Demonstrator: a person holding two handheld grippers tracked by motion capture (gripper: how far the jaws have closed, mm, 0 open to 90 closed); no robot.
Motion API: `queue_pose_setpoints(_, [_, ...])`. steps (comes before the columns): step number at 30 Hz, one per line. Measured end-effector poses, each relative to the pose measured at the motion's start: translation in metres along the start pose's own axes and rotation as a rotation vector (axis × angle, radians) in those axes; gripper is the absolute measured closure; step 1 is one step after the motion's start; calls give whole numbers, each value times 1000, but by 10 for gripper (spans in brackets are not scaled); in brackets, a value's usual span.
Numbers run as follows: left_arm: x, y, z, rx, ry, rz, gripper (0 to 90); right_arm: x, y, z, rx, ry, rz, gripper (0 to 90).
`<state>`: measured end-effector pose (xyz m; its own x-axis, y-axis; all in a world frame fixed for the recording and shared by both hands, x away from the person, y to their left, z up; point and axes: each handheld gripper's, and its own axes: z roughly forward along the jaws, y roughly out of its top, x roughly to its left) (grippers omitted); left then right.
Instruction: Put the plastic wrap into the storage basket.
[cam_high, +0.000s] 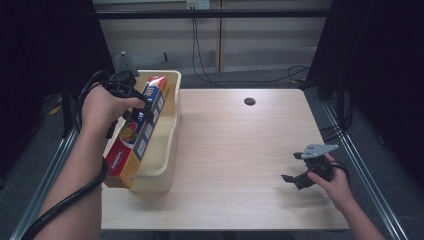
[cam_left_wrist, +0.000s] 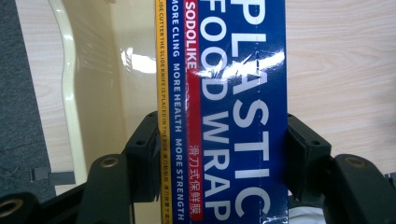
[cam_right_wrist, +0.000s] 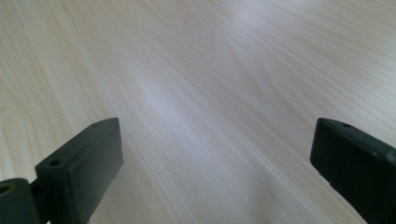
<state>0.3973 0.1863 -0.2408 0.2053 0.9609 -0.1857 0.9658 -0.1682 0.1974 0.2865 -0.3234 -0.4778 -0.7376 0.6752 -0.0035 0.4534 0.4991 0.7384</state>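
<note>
Both forearms are bare, with no sleeve at either wrist. The left hand-held gripper (cam_high: 134, 102) is black, with a thick black cable (cam_high: 65, 200) that loops off its back and trails along the forearm. In the left gripper view its jaws are matte black blocks (cam_left_wrist: 142, 158) with small screw holes, hinged on rounded black arms that carry brass-coloured pivot screws (cam_left_wrist: 109, 162). The right hand-held gripper (cam_high: 295, 167) is black too, topped by a grey three-cornered plate (cam_high: 316, 150) dotted with small holes, and a black cable curls at its back. In its own view the jaws are rectangular black pads (cam_right_wrist: 81, 168) with small round holes.
</note>
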Motion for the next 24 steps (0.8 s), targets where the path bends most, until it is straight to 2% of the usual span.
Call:
queue_pose_setpoints(11, [2, 0, 10, 17, -13, -10, 406, 0, 0, 0, 4, -1, -1, 23])
queue_pose_setpoints(17, [5, -2, 11, 8, -10, -13, 406, 0, -1, 1, 7, 4, 0, 23])
queue_pose_setpoints(24, [7, -3, 17, 29, -14, -22, 405, 1, 0, 0, 7, -1, -3, 24])
